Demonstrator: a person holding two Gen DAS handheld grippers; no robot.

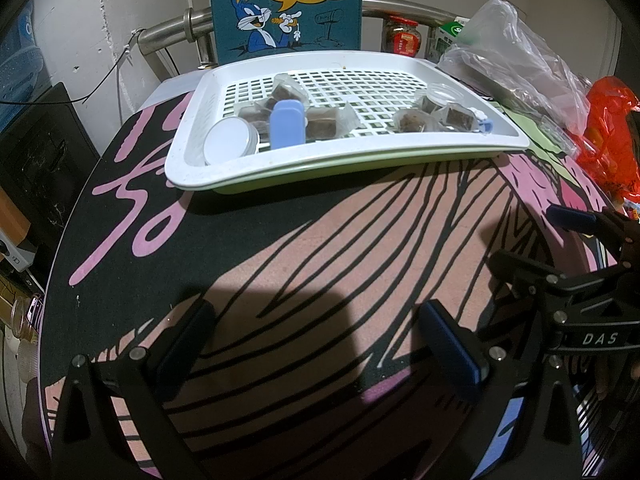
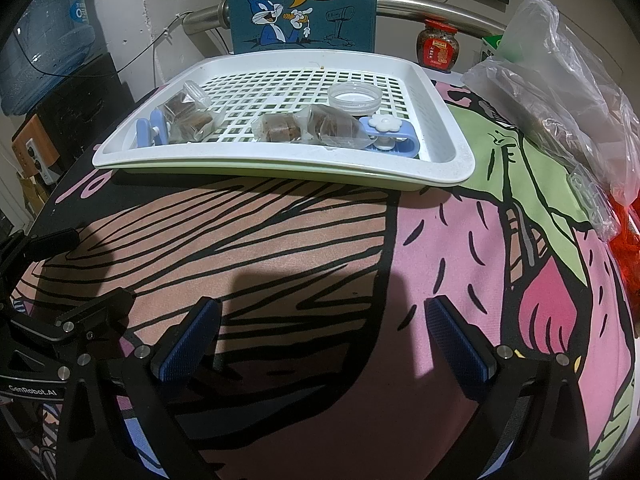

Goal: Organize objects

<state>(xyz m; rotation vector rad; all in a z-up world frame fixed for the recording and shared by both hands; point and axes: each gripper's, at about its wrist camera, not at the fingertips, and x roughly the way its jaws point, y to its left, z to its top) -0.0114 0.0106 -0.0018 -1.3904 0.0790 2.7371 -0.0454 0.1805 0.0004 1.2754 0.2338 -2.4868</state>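
A white slotted tray [image 1: 496, 138] [image 2: 452, 156] sits on a green tray at the far side of the printed table mat. In it lie several clear wrapped brown snacks [image 1: 324, 122] [image 2: 280, 130], a blue case [image 1: 285, 127], a round white lid [image 1: 227, 141], a clear round lid [image 2: 354, 98] and a blue flower clip [image 2: 386, 130]. My left gripper [image 1: 320, 340] hovers open over the mat, well short of the tray, with nothing between its fingers. My right gripper [image 2: 324, 336] is open too, empty, to the left one's right.
A clear plastic bag [image 2: 560, 80] and red plastic bag [image 1: 612, 136] lie at the right edge. A rabbit cartoon board [image 1: 286, 4], a metal rail and a red-lidded jar [image 2: 437, 44] stand behind the tray. A water bottle [image 2: 48, 40] stands far left.
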